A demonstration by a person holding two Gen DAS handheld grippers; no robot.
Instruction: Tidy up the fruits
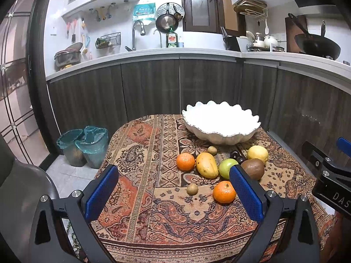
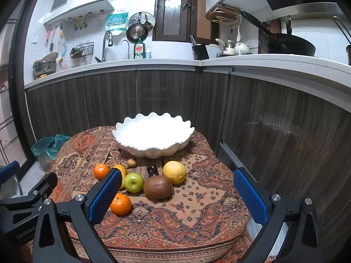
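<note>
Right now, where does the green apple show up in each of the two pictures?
Left wrist view: the green apple sits right of centre, partly behind the left tool's right finger.
Right wrist view: the apple lies left of centre, beside the kiwi.
Shared landmark: the white scalloped bowl behind the fruit.

**My two sets of tongs: black frames, blue pads**

My left tongs [image 1: 174, 194] are matte black, each finger faced on its inner side with a blue pad [image 1: 102, 191] of fine dimpled texture. Silver round-headed screws [image 1: 75, 193] sit at the knuckles behind the pads, and triangular cut-outs lighten the frame further back. My right tongs [image 2: 177, 197] match them: the same black arms, blue pads, silver screws. White lettering marks the side of each body, only partly readable.
</note>
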